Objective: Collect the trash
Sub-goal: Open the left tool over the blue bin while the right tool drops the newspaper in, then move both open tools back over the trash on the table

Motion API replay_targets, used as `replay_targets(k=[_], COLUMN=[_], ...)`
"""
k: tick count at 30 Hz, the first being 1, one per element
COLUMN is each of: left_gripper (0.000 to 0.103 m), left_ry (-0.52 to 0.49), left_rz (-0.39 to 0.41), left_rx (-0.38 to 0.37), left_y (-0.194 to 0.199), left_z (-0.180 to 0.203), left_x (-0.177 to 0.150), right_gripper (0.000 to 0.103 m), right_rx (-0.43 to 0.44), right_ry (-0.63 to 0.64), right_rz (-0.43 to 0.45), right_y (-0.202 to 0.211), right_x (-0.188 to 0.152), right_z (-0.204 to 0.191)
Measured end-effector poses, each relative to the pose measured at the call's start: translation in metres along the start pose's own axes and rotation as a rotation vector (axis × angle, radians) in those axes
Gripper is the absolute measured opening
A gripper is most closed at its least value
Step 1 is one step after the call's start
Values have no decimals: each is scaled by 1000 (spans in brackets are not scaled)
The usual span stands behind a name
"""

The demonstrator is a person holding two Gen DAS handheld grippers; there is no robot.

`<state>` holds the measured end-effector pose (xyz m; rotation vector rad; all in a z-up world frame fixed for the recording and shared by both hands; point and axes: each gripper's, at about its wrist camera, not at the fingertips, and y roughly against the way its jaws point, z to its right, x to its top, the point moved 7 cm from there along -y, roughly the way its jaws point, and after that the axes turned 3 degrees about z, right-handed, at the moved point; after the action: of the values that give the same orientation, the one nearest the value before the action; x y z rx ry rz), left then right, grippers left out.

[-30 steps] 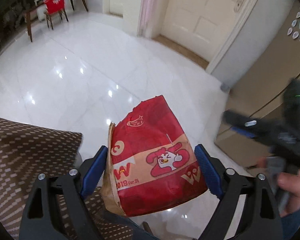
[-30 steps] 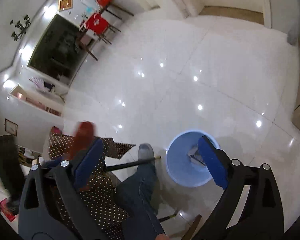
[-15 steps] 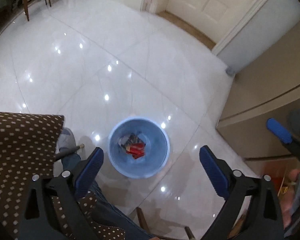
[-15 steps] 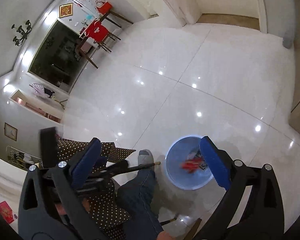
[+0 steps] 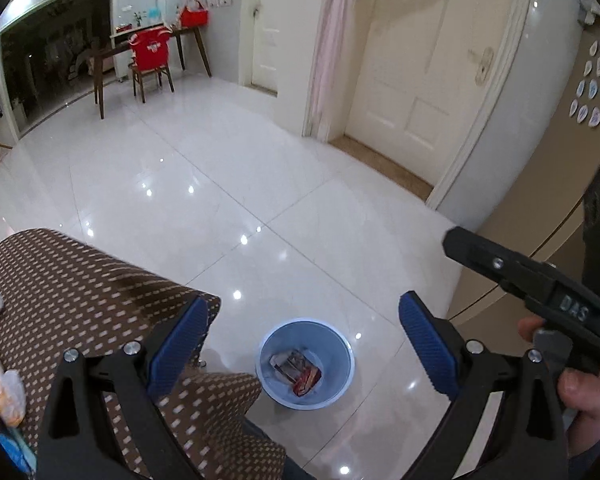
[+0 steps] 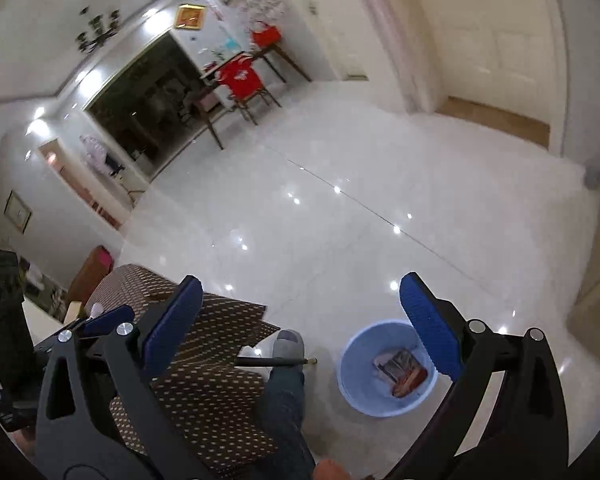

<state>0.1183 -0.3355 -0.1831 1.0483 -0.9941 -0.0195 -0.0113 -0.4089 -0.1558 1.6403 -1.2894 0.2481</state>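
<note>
1. My left tongs (image 5: 300, 346) are spread wide with nothing between the blue pads (image 5: 176, 344).
2. My right tongs (image 6: 300, 326) are likewise wide and carry nothing.
3. The blue bin (image 5: 307, 362) stands on the white tile floor (image 5: 204, 200), seen between the left pads at about 6 o'clock in the left view.
4. In the right view the bin (image 6: 386, 370) sits at 5 o'clock, partly behind the right-hand pad.
5. The red wrapper (image 5: 305, 376) lies inside the bin with other scraps I cannot identify.
6. The dotted brown cloth (image 5: 80, 284) covers the tabletop at 8 o'clock, just beside the bin.
7. A grey shoe (image 6: 288, 343) rests on the floor between cloth and bin.
</note>
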Motion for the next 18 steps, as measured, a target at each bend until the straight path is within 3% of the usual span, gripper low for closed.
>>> replay_targets(k=[4,10,18], left_gripper=[94,94,94], left_ry=[51,99,210], left_rz=[54,149,237], left_rx=[-23,42,225], left_y=[37,93,161], left_z=[-22,-72,-163], left_x=[-6,-23,-59], right_gripper=[97,97,97], right_rx=[52,124,250], right_ry=[70,170,313], right_rz=[7,-5,-75], right_y=[5,4,-11], right_x=[-1,-10,-45], right_z=[-45,-112,-214])
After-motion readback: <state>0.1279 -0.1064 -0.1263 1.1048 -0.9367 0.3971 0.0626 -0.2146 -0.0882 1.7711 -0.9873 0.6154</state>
